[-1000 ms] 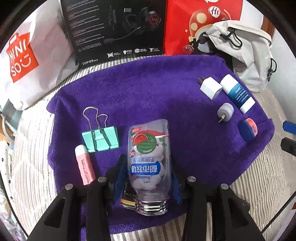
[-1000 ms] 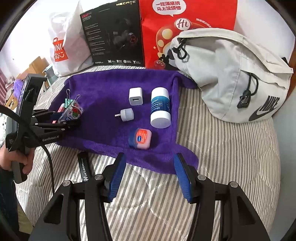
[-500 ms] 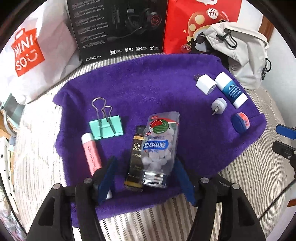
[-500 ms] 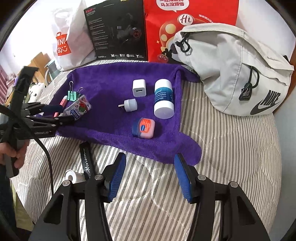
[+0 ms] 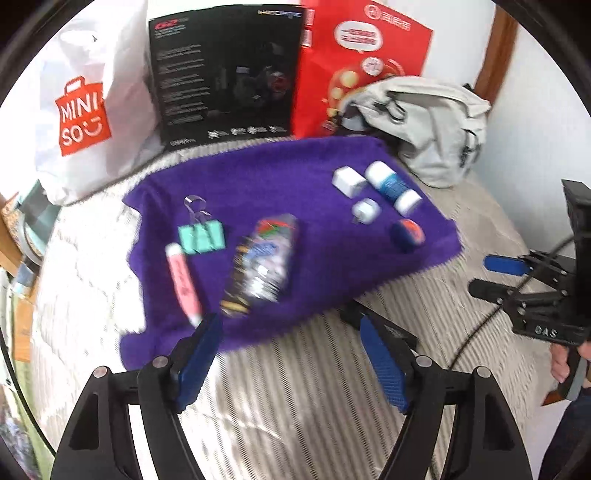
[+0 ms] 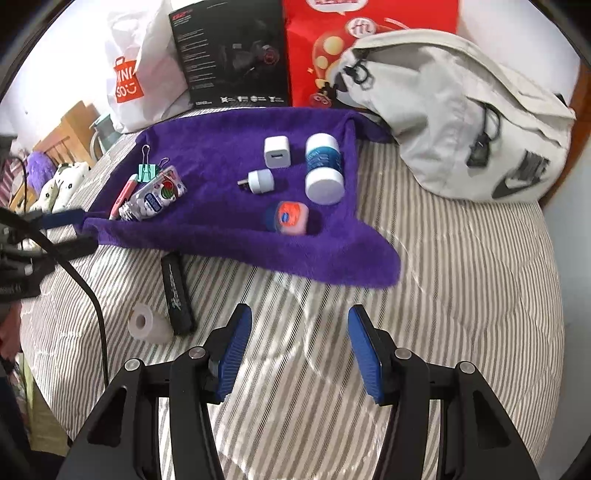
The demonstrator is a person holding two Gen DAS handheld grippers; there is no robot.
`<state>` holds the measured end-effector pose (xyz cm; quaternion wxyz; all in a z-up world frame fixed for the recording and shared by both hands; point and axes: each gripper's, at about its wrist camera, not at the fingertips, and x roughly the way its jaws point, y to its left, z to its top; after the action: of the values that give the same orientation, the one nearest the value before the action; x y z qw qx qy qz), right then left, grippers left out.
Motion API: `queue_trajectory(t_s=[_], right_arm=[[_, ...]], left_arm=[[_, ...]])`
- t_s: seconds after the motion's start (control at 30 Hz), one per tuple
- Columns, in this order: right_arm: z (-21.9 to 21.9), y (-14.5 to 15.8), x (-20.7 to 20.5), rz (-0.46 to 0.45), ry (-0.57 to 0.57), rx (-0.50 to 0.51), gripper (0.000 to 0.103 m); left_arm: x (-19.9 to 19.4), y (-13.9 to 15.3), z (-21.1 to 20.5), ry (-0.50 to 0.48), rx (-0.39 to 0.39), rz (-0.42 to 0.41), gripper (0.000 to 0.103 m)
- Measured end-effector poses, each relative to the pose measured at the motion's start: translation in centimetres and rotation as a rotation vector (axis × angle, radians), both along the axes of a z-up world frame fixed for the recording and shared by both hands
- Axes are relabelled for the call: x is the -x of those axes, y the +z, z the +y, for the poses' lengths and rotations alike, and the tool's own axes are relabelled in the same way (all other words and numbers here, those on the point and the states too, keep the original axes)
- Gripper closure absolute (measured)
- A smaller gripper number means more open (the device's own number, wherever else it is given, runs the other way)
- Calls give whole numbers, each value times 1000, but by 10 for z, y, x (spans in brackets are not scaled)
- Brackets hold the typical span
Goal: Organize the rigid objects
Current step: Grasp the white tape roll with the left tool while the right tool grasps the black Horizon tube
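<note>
Candy bottle (image 5: 266,258) beyond empty left tool (image 5: 291,363)

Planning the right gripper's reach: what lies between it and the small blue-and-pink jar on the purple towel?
In the right wrist view, only striped bedding and the purple towel's front edge lie between the right gripper and the jar.

"MINISO" stands on the white bag (image 5: 85,110); "Hi" on the red bag (image 6: 360,27); "DAS" on the right gripper (image 5: 496,275).
</note>
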<state>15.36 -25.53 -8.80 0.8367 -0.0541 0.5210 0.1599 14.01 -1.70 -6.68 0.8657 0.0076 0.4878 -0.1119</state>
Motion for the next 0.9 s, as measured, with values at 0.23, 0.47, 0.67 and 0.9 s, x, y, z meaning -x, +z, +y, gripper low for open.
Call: queue_trajectory(t_s=[0.23, 0.47, 0.67, 0.9], right_arm=[[-40, -4, 32, 26, -77, -21, 43], [-65, -18, 58, 80, -157, -23, 43], [-60, -22, 71, 93, -141, -30, 43], [-51, -31, 76, 120, -114, -24, 43]], left_arm=[[27, -21, -32, -90, 47, 15, 27], [35, -35, -64, -172, 3, 22, 27], [30, -50, -75, -188, -7, 41, 37], [27, -53, -82, -204, -46, 19, 62]])
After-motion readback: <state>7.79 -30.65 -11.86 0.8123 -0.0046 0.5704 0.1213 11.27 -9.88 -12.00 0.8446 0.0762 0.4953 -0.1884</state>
